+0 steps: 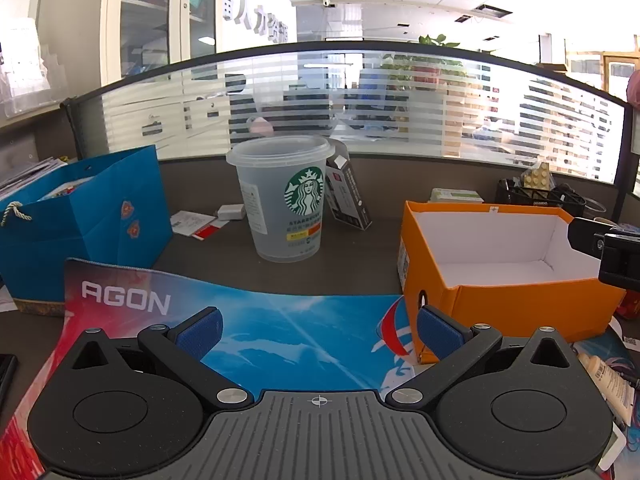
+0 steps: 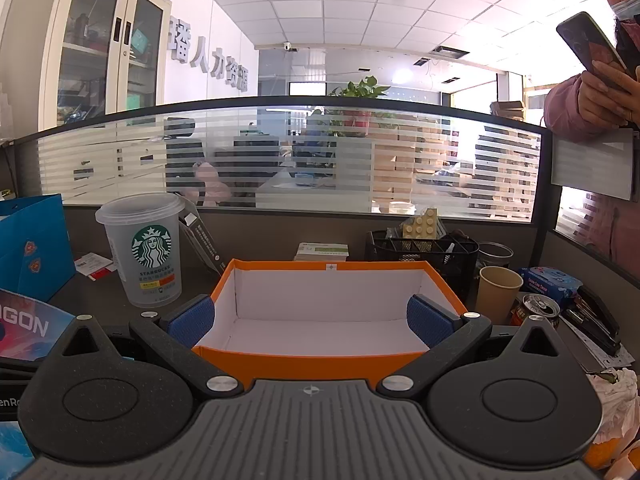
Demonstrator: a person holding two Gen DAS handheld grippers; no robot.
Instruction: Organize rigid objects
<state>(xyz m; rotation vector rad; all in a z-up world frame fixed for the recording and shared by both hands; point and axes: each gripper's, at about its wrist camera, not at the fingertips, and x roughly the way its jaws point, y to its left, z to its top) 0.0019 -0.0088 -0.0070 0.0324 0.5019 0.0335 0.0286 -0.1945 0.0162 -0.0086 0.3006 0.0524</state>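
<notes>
Both claws are hanging wide open and empty: the left gripper (image 1: 319, 332) is hovering over the printed desk mat (image 1: 280, 320), the right gripper (image 2: 310, 316) is looking straight into the empty orange box (image 2: 328, 360). Further back, left of the box, the frosted plastic cup (image 1: 282, 200) is standing upright with a dark carton (image 1: 348, 196) leaning behind it. That cup is looking light, smooth and squashy; I'm reckoning a gentle squeeze around mid-body is safest.
</notes>
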